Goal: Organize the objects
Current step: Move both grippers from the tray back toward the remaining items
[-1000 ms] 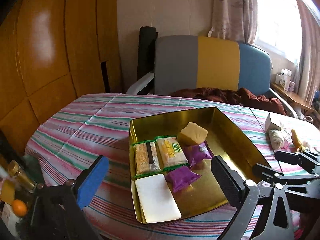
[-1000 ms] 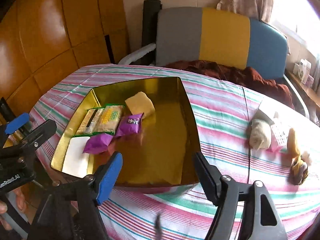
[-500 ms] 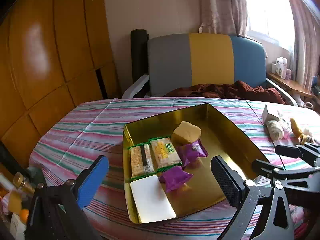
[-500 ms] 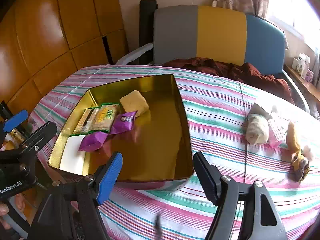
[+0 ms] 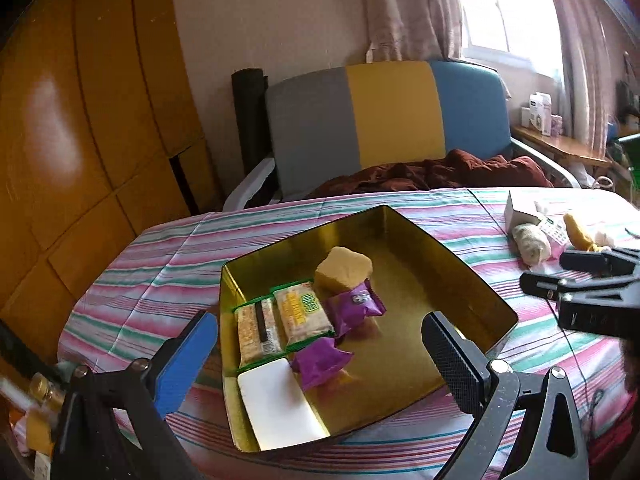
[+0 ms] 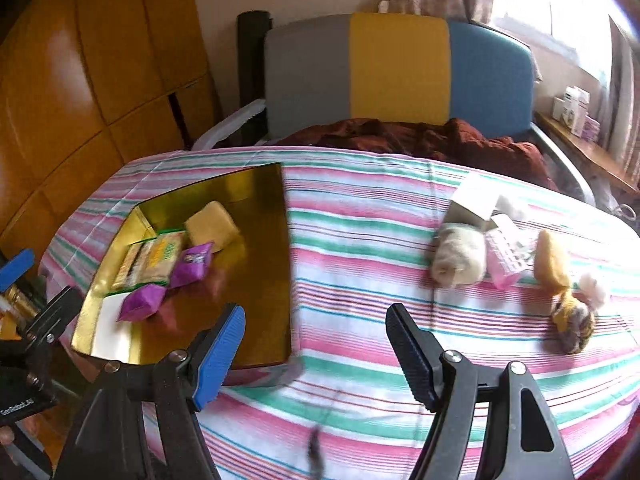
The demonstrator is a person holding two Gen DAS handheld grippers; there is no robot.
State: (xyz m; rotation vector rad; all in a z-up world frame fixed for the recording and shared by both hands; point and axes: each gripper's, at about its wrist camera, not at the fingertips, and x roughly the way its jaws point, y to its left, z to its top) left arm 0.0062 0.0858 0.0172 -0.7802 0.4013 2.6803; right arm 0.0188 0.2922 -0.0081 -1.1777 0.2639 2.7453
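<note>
A gold tin tray [image 5: 460,268] [image 6: 260,184] sits on the striped tablecloth. It holds a yellow sponge block [image 5: 343,269] [image 6: 212,227], two green-edged cracker packs [image 5: 284,318] [image 6: 154,256], two purple snack packets [image 5: 354,306] [image 6: 192,264] and a white flat box [image 5: 280,404]. My left gripper [image 5: 320,356] is open and empty, above the tray's near side. My right gripper [image 6: 316,340] is open and empty, over the cloth right of the tray. A cream roll [image 6: 460,260], a pink packet [image 6: 505,256] and a yellow-striped toy [image 6: 560,284] lie on the cloth at right.
A small white carton [image 6: 474,202] lies behind the roll. A grey, yellow and blue chair [image 5: 384,116] with a dark red cloth [image 5: 432,172] stands behind the table. Wooden panels [image 5: 80,120] line the left. Bottles [image 5: 40,388] stand low at left.
My right gripper has swung right, from over the tray to over the cloth, towards the loose items. My left gripper has pulled back and risen slightly. Both stay open.
</note>
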